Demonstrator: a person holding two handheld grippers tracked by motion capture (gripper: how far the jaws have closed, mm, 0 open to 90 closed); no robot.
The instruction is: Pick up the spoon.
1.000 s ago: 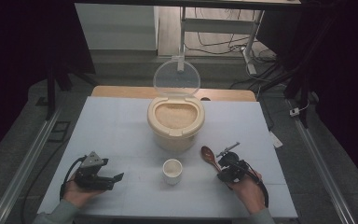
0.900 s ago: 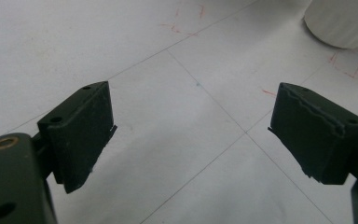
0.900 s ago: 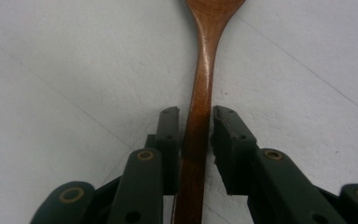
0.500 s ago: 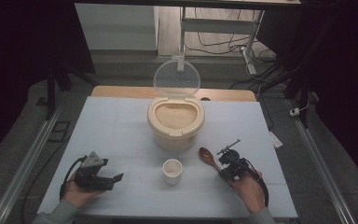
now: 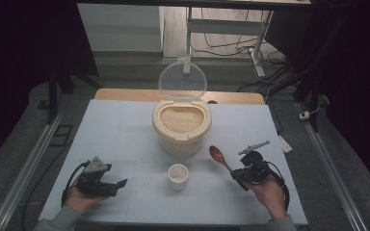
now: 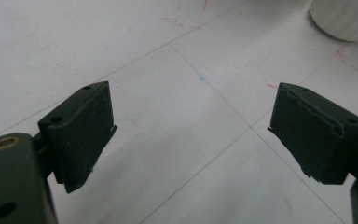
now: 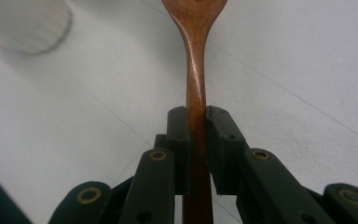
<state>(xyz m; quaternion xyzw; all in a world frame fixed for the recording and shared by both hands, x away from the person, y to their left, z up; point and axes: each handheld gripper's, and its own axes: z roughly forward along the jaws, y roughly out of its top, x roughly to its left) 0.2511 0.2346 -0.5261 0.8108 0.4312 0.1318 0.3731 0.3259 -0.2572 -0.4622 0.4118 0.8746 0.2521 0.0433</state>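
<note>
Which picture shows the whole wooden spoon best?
The high view: the wooden spoon shows from bowl to handle, held in the right gripper. The right gripper view gives a close look at its handle clamped between the jaws, with the bowl cut off.

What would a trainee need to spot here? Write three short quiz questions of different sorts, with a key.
1. True or false: the right gripper is shut on the wooden spoon.
2. Which stands nearest the small white cup? A) the open container of rice B) a blue bowl C) a kettle
3. Fill in: the left gripper has its jaws ____ over the bare table.

Key
1. True: in the right gripper view both pads press the spoon's handle.
2. A: the container stands just behind the cup, its clear lid raised.
3. Open: nothing lies between them.
</note>
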